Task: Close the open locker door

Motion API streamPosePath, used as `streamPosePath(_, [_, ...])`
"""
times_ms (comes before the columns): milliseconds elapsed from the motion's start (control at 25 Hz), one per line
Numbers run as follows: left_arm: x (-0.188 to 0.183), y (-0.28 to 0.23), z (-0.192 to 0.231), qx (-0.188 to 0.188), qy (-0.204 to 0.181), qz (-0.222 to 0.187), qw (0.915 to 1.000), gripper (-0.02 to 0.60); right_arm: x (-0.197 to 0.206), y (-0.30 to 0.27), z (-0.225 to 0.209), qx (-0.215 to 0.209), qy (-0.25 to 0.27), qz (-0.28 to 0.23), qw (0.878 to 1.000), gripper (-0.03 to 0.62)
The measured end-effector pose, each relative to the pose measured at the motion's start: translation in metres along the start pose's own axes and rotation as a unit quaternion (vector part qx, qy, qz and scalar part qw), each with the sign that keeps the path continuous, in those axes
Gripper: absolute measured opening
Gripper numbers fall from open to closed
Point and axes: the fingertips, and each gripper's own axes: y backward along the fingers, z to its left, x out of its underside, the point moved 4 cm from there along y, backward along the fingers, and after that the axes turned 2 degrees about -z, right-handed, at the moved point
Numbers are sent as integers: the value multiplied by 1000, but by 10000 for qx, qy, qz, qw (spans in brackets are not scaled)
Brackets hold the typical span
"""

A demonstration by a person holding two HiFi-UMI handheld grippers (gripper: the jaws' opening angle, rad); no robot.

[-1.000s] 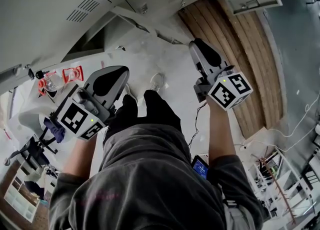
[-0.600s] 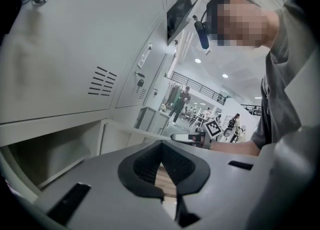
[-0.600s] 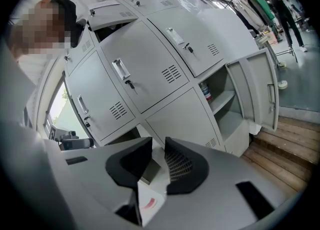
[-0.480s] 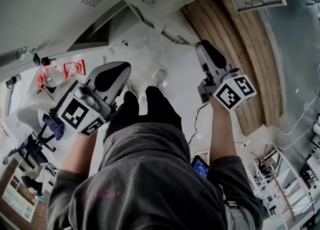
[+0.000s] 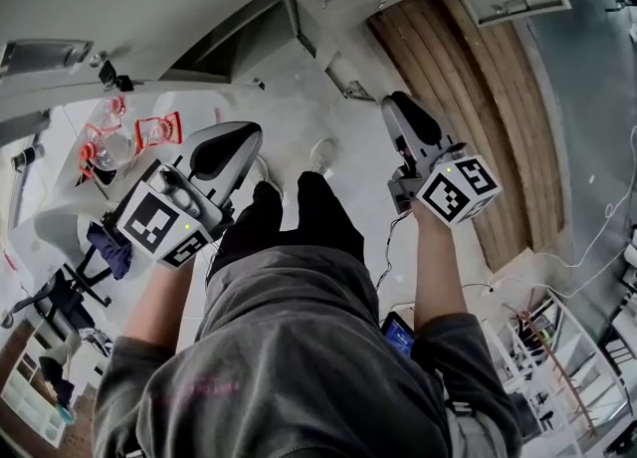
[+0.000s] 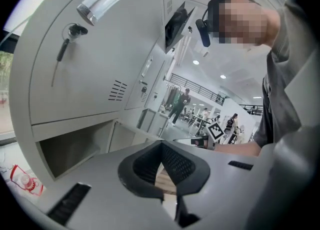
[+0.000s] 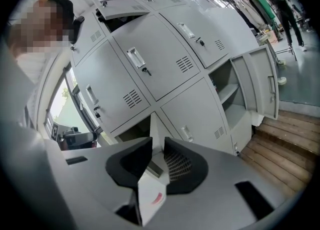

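A bank of grey lockers [image 7: 165,64] stands ahead of both grippers, with a strip of wooden floorboards [image 5: 488,98] running along its foot to the right of the right gripper. In the bottom row, straight ahead of the right gripper [image 7: 157,144], one compartment [image 7: 132,130] gapes dark and its open locker door [image 7: 154,126] stands out from the bank, seen edge-on through the gap between that gripper's jaws. From above, the door is ahead and to the left of this gripper's tips, near them but apart. A second door [image 7: 267,81] hangs open well off to this gripper's right. The right gripper's jaws stand a little apart and clasp nothing. The left gripper [image 6: 161,146] is held beside it and further from the door, pointing at the bank with the same dark compartment ahead on its left. Its jaws meet at the tips, with nothing between them. Some small red-labelled bottles [image 5: 149,132] lie on the floor just to the left of the left gripper.
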Motion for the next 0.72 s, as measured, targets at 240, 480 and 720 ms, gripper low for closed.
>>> streamPosePath(240, [3,34,5,-41,-24,-20,10000,14,17,-5,28,15,46,37,10000,83])
streamPosePath(480, [9,64,15,-104,10,-63,9999,14,32,-16,53,-58,32,96,9999,83])
streamPosePath(720, [12,88,26,-147,62,-131,9998,14,44,-26,74,-81,75,174,9998,83])
